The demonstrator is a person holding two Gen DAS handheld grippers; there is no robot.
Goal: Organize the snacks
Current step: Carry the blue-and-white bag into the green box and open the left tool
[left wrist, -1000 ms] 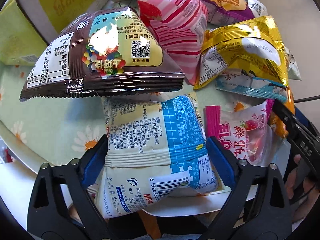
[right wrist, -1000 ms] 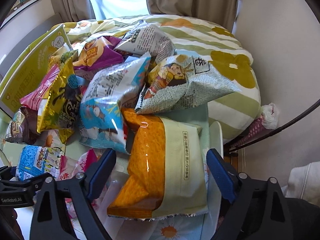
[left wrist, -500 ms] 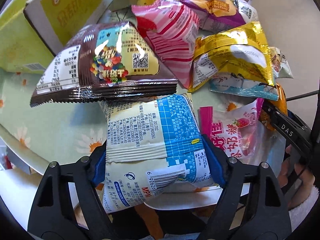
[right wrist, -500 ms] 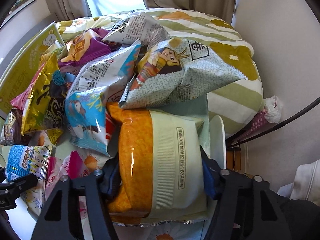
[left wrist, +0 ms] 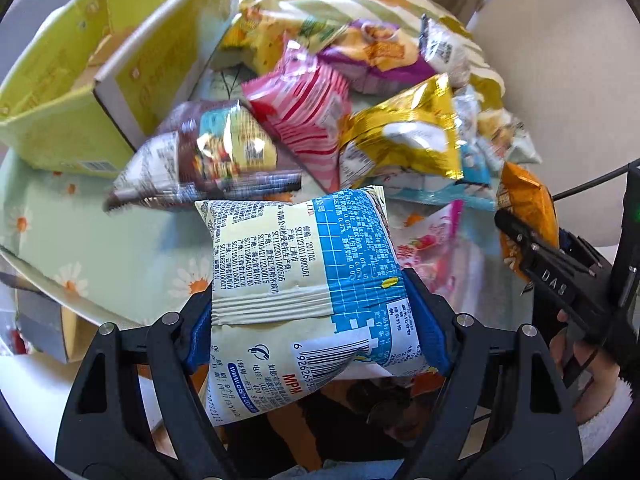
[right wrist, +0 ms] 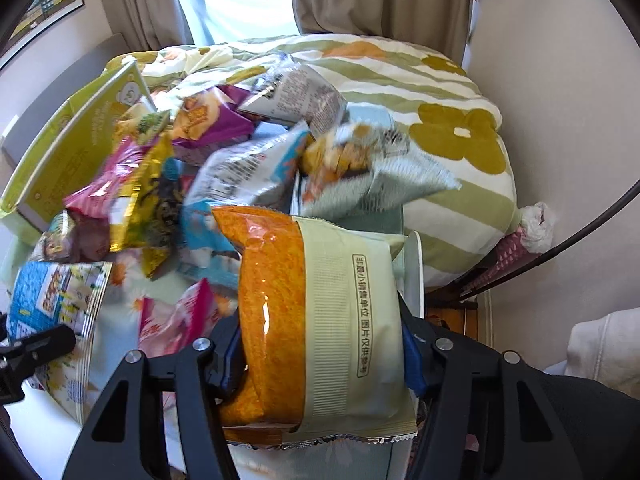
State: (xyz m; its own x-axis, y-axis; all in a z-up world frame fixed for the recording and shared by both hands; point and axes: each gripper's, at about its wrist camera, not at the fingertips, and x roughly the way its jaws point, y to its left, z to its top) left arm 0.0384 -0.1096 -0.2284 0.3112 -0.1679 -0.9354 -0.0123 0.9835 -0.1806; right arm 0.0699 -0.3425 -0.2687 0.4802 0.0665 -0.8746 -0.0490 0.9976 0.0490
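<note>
Your left gripper point(left wrist: 316, 320) clamped the blue-and-cream packet point(left wrist: 304, 280); only the right view showed your right gripper point(right wrist: 320, 354) closing on the orange-and-cream bag point(right wrist: 316, 312) at lower centre.

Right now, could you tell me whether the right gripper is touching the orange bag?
Touching: the right wrist view shows the right gripper with both pads pressed into the orange bag, jaws closing.

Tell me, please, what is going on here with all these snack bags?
A person is sorting a heap of snack packets with a gripper in each hand. The left gripper is clamped on a blue and cream packet. The right gripper has an orange and pale green bag between its pads, its jaws closing on it. The remaining packets lie piled on the floral tablecloth, next to an open yellow-green carton.
</note>
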